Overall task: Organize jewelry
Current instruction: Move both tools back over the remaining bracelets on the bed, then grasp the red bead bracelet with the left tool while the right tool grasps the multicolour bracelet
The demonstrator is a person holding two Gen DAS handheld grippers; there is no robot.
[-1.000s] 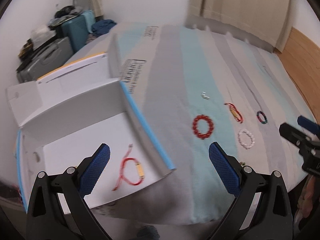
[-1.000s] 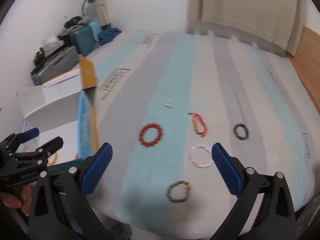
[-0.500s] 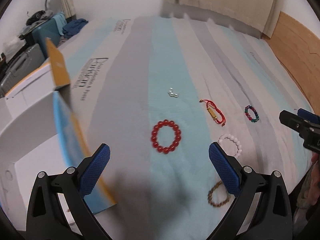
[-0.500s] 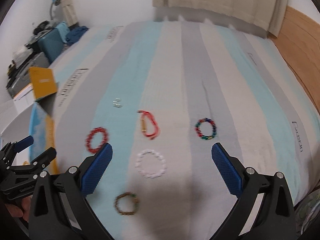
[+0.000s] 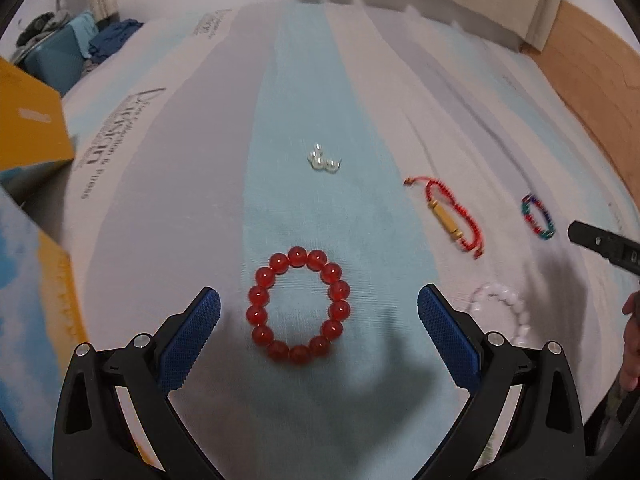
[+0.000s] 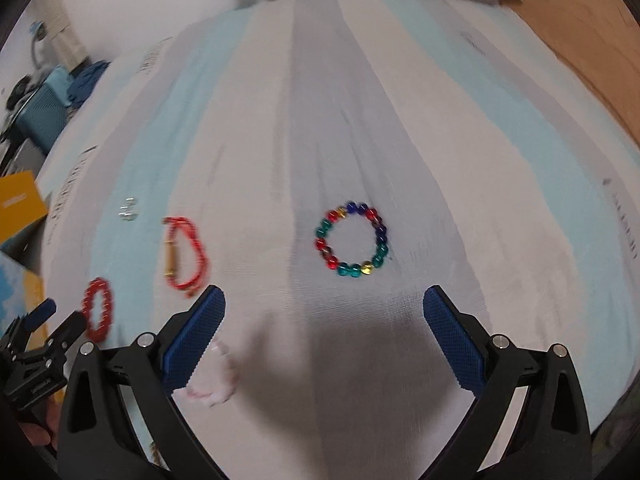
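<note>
We have swung both wide-open, empty grippers from the box toward the bed's near edge, the left gripper (image 5: 319, 312) around the red bead bracelet (image 5: 299, 305), the right gripper (image 6: 324, 312) facing the multicolour bracelet (image 6: 352, 240), ready for picking.

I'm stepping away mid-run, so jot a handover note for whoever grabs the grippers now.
Left gripper: jaws open, empty, framing the red bead bracelet.
Right gripper: jaws open, empty, lined up on the multicolor bead bracelet.
On the bedspread: red cord bracelet, white bead bracelet, small clear beads.
Box sits at left.
Left: everything above is loose on the bed.
</note>
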